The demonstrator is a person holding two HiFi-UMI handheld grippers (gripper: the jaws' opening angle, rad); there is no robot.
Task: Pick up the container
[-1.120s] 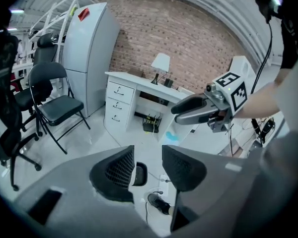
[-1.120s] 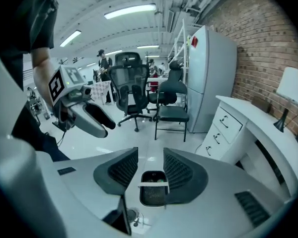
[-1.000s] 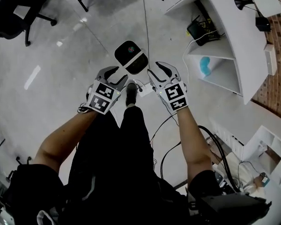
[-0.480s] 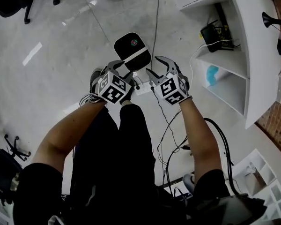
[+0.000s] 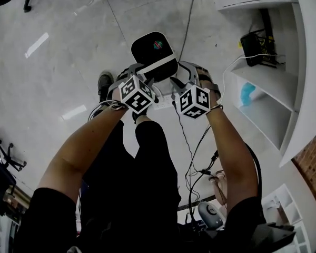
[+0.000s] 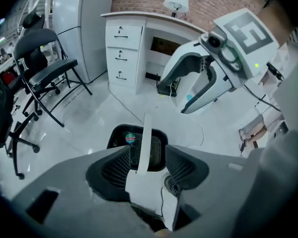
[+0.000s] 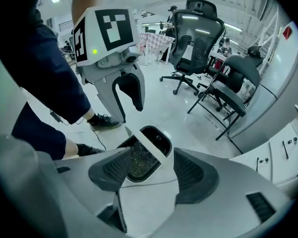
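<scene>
The container (image 5: 151, 50) is a white tub with a dark inside and a white handle band (image 5: 159, 67) across it. It is on the grey floor in front of the person's feet. My left gripper (image 5: 138, 74) hovers at its near edge. My right gripper (image 5: 182, 76) hovers beside it on the right. In the left gripper view the handle band (image 6: 146, 139) runs between my left gripper's (image 6: 147, 165) jaws, which are opening and not pressing on it. In the right gripper view the container (image 7: 143, 158) lies between my right gripper's (image 7: 152, 171) jaws, also opening and apart from it.
A white desk with open shelves (image 5: 263, 88) stands at the right, with a black device and cables under it. A cable (image 5: 188, 141) and a power strip lie by the person's shoe (image 5: 104, 83). Office chairs (image 7: 198, 29) and a drawer unit (image 6: 123, 53) stand farther off.
Both grippers have moved forward and closer together, up to the container's near edge. Their jaws stand wider than before.
</scene>
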